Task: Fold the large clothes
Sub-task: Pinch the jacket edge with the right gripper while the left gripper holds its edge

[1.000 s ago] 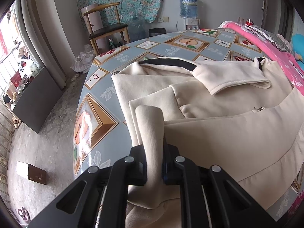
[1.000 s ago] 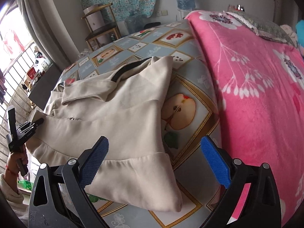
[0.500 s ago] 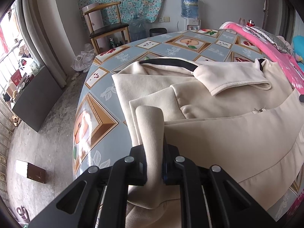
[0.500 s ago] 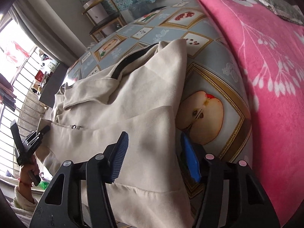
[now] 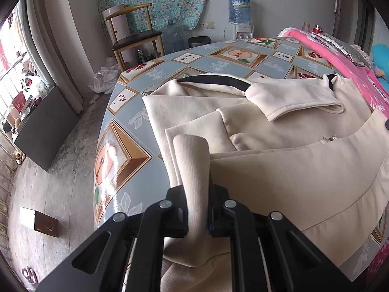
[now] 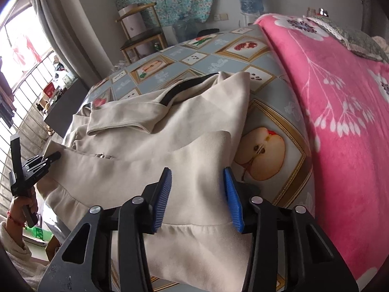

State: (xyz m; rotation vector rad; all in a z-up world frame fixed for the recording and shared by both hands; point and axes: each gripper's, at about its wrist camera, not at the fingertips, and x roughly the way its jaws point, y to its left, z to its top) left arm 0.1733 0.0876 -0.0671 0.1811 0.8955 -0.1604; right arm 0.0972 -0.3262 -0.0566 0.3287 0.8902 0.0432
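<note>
A cream jacket (image 5: 279,150) with a black collar band lies spread on the fruit-patterned table (image 5: 233,60). My left gripper (image 5: 197,202) is shut on the jacket's ribbed hem at its near left corner. My right gripper (image 6: 198,194) is partly open, its blue pads (image 6: 162,194) straddling a raised fold of the jacket (image 6: 170,141) near its right edge; I cannot tell whether the pads touch it. The left gripper also shows in the right wrist view (image 6: 52,157), at the jacket's left edge.
A pink floral blanket (image 6: 340,102) covers the table's right side, close to the jacket. A wooden chair (image 5: 136,36) and a water dispenser (image 5: 239,9) stand beyond the far edge. A dark cabinet (image 5: 46,126) and a small box (image 5: 39,221) are on the floor at left.
My right gripper has moved forward over the jacket's right edge and its jaws have narrowed around a fold. My left gripper has stayed shut on the hem, barely moving.
</note>
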